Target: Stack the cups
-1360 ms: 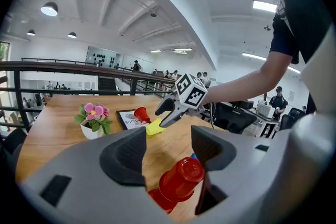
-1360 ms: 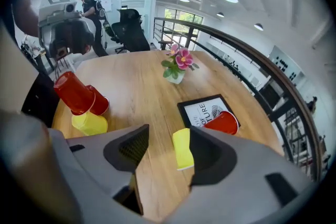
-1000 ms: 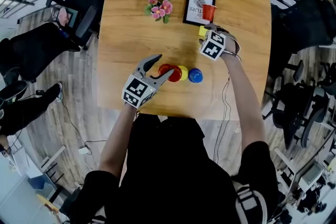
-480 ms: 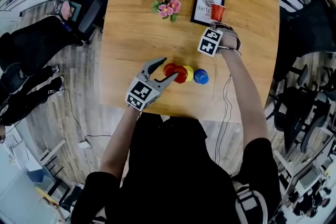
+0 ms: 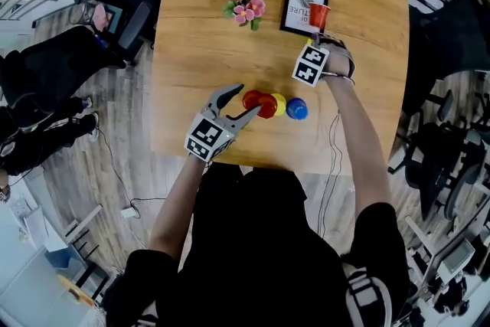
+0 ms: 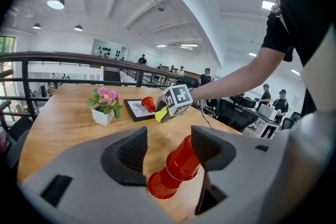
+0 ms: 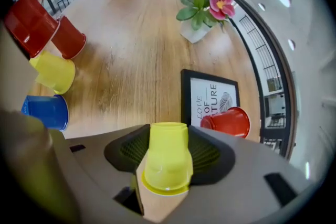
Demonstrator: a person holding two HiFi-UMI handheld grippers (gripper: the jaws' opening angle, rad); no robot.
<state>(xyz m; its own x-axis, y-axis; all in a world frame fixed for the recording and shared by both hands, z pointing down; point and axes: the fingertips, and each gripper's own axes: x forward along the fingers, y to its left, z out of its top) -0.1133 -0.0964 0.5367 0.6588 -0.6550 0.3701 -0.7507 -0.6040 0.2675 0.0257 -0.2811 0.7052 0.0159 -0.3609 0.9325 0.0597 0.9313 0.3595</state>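
Yellow cup is sitting pinched between your right gripper's pads, just beside the framed print. Its jaws have just been closing, so squeeze lightly and lift straight. Your left gripper is gaping wide, red cup stack between its jaws, farther from the print.

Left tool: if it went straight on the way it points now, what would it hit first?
The stack of red plastic cups: it sits between the left tool's open jaws, its far end by one pad. Whether they touch is unclear. Beyond lies bare wooden table.
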